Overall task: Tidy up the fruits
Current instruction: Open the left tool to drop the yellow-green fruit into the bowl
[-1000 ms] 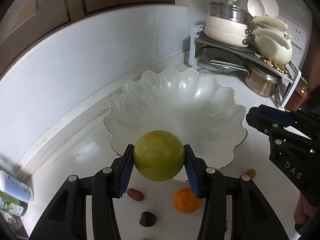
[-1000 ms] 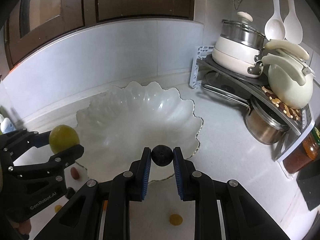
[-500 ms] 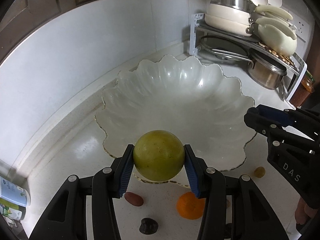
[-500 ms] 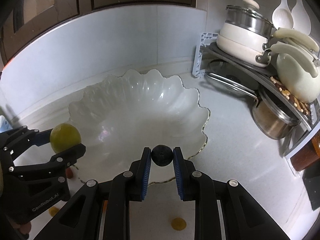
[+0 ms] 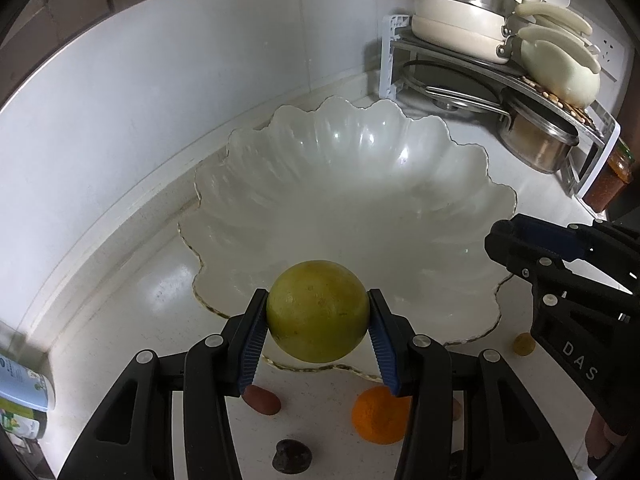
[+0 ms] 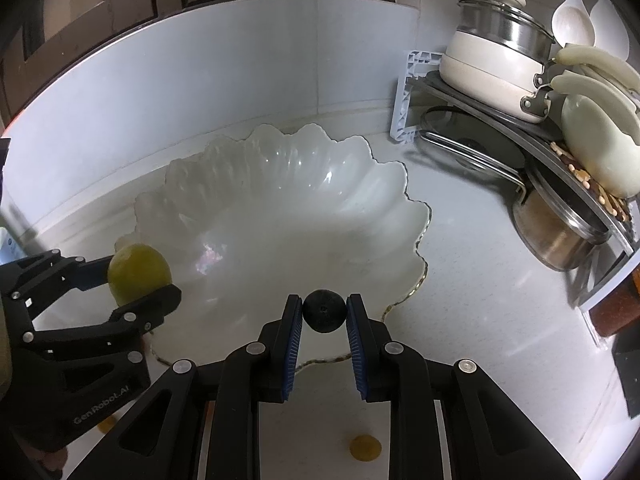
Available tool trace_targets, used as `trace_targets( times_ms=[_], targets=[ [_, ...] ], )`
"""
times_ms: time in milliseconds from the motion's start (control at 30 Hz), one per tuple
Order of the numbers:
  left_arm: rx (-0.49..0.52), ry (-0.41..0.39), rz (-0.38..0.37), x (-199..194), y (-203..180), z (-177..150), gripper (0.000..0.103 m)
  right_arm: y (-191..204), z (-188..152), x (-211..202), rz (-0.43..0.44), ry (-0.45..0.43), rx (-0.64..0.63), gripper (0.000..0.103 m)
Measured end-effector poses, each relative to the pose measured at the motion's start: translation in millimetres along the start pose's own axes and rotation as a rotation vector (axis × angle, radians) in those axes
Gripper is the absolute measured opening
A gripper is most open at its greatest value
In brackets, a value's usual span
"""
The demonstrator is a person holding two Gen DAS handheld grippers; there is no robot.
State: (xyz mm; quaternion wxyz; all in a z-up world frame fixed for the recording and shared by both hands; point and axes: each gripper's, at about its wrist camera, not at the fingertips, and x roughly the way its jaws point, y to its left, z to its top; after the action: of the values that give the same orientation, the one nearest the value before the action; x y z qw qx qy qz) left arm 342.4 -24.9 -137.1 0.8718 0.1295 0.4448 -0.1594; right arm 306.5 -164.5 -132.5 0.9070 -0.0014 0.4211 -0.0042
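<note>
A wide white scalloped bowl [image 5: 360, 200] [image 6: 280, 208] sits on the counter with nothing in it. My left gripper [image 5: 318, 314] is shut on a round green fruit [image 5: 318, 310] [image 6: 138, 272], held over the bowl's near left rim. My right gripper [image 6: 324, 312] is shut on a small dark round fruit [image 6: 324, 311] above the bowl's near edge. In the left wrist view the right gripper's black body [image 5: 560, 280] enters from the right. On the counter below lie an orange [image 5: 378, 414], a reddish-brown oval fruit [image 5: 262, 399], a dark fruit [image 5: 292, 456] and a small yellow fruit [image 5: 524, 344] [image 6: 365, 448].
A corner rack [image 6: 500, 120] at the back right carries white pots, lids and a steel pot [image 6: 556, 232]. A jar [image 5: 610, 178] stands beside the rack. White tiled wall runs behind the bowl. A labelled bottle [image 5: 22, 392] lies at the far left.
Both grippers have sunk a little toward the bowl, which now looms larger in both views. Each keeps its fruit in the same grip.
</note>
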Motion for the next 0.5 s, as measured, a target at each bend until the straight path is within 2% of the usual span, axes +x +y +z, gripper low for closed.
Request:
trace_targets(
  times_ms=[167,200,233,267,300,433,500],
  targets=[
    [-0.013,0.037,-0.004,8.2,2.0,-2.6,0.048,1.4,1.0,1.8,-0.011,0.005,-0.01,0.028],
    [-0.018,0.042,-0.005,9.2,2.5,-3.0,0.054,1.7,1.1,2.4,-0.015,0.007,-0.01,0.031],
    [-0.022,0.037,0.001,8.4,3.2,-3.2,0.059,1.7,1.3,2.7,-0.017,0.007,-0.007,0.039],
    [-0.026,0.027,0.009,6.6,3.5,-3.0,0.074,1.0,1.3,2.3,-0.013,0.005,-0.001,0.047],
    [-0.03,0.015,0.017,4.1,4.0,-2.7,0.084,0.6,1.3,1.4,-0.013,0.0,0.005,0.051],
    [-0.03,0.001,0.026,-0.1,5.8,-2.2,0.087,-2.5,2.8,-3.8,-0.03,-0.026,0.029,0.066],
    [-0.029,-0.005,0.029,-1.8,6.6,-2.8,0.088,-3.4,3.4,-6.1,-0.034,-0.035,0.036,0.067]
  ],
)
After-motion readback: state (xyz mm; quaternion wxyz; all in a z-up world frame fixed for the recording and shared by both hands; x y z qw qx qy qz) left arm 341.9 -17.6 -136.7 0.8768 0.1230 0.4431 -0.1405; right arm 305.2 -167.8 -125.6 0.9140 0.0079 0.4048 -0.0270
